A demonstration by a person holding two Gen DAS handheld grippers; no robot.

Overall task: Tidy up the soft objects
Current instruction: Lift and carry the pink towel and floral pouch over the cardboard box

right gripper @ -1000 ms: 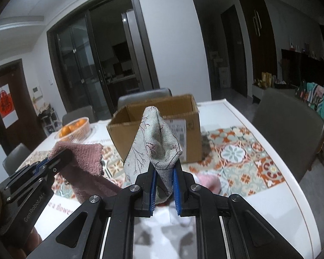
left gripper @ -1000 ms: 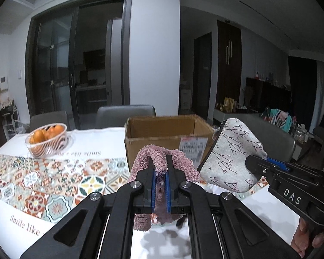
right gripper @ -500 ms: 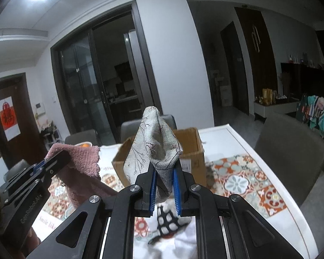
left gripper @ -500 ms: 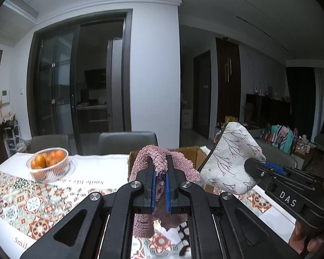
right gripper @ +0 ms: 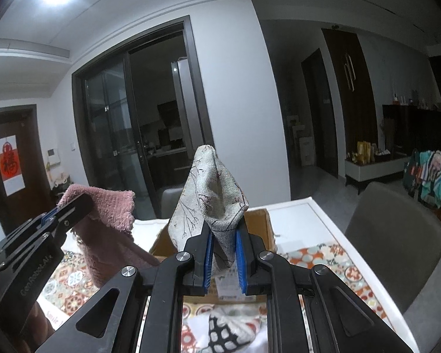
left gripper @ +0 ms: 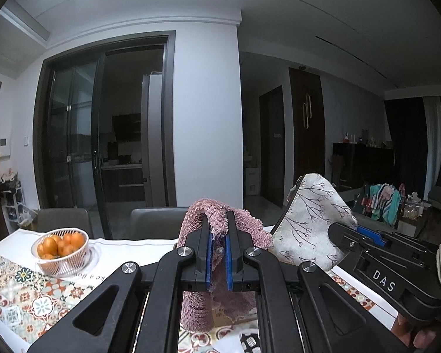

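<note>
My left gripper (left gripper: 217, 235) is shut on a pink towel (left gripper: 214, 220) that drapes over and below its fingers. My right gripper (right gripper: 222, 235) is shut on a grey pouch printed with branches (right gripper: 211, 194), held upright. Both are raised above the table. The pouch (left gripper: 311, 229) and right gripper (left gripper: 364, 241) show to the right in the left wrist view; the towel (right gripper: 108, 206) and left gripper (right gripper: 58, 214) show at left in the right wrist view. An open cardboard box (right gripper: 264, 220) sits just behind and below the pouch. A black-and-white patterned cloth (right gripper: 226, 332) lies on the table beneath.
A white basket of oranges (left gripper: 61, 250) stands at the table's far left. The table carries a patterned tile-print cloth (left gripper: 29, 303). Grey chairs stand behind the table (left gripper: 155, 223) and at its right side (right gripper: 397, 235).
Both grippers have risen with the towel and the pouch. The box has dropped low in both views and is mostly hidden behind the held items.
</note>
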